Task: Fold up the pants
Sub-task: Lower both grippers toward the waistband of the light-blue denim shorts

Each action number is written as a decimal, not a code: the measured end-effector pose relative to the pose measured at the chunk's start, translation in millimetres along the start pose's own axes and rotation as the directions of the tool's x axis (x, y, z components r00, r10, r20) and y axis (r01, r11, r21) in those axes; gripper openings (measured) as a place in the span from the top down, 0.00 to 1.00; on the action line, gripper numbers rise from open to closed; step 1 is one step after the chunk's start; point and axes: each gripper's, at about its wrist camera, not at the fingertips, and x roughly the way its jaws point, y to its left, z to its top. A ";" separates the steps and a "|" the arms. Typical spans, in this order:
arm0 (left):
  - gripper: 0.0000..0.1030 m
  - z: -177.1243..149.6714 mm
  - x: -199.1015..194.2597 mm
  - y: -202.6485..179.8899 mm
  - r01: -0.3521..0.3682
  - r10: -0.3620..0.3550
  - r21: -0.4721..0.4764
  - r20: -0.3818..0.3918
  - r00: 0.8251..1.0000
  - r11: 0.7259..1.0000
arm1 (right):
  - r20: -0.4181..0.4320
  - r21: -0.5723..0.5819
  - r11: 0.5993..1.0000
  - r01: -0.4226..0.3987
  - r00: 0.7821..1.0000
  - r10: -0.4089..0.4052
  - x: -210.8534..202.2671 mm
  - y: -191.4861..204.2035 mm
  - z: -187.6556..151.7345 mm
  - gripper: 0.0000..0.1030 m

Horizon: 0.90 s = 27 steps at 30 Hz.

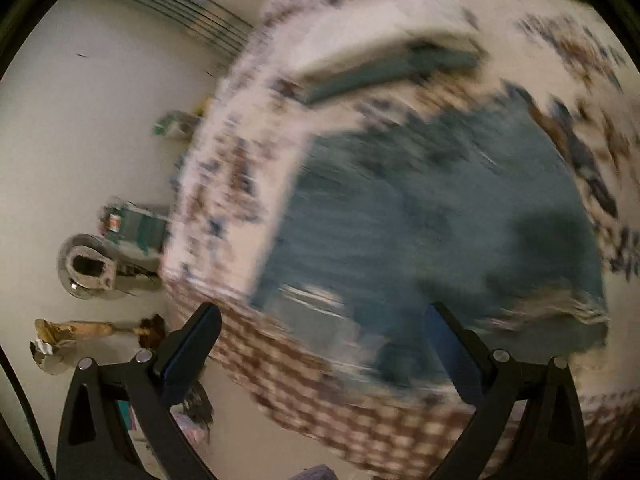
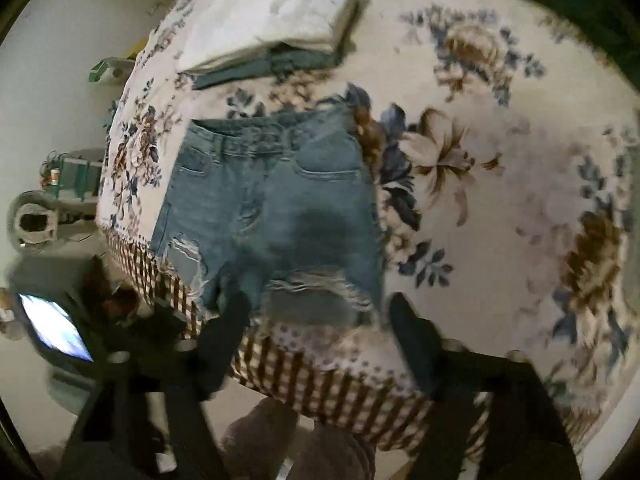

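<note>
Blue ripped jeans (image 2: 272, 208) lie flat on the flowered bed cover (image 2: 500, 184), waistband away from me, folded so the torn knees sit at the near bed edge. They also show, blurred, in the left wrist view (image 1: 432, 220). My left gripper (image 1: 324, 320) is open and empty, just above the jeans' near edge. My right gripper (image 2: 316, 312) is open and empty, hovering over the torn hem at the bed's near edge.
A pile of folded clothes (image 2: 276, 28), white on top of blue, lies farther back on the bed. The cover's checked border (image 2: 340, 384) hangs over the near edge. On the floor to the left are a round appliance (image 1: 86, 266) and clutter.
</note>
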 end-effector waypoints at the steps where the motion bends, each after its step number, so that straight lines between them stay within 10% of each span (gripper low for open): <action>1: 0.00 -4.2 2.5 -17.2 0.016 -0.015 0.009 -0.027 1.000 1.000 | -0.020 -0.004 1.000 -0.015 1.000 0.015 6.7 -7.4 7.1 0.33; 9: 0.00 -20.7 -0.9 -139.0 0.114 -0.107 0.072 -0.098 0.989 0.991 | -0.194 -0.014 0.993 -0.115 0.975 0.110 70.1 -55.3 64.8 0.33; 20: 0.02 -13.2 27.3 -207.1 0.194 -0.180 0.065 -0.176 0.968 0.979 | -0.319 -0.120 0.982 -0.146 0.942 0.101 128.5 -42.5 104.5 0.33; 27: 0.64 -17.7 24.9 -215.1 0.365 -0.351 0.093 -0.135 0.927 0.927 | -0.301 -0.093 0.977 -0.194 0.940 0.159 165.4 -28.2 124.1 0.33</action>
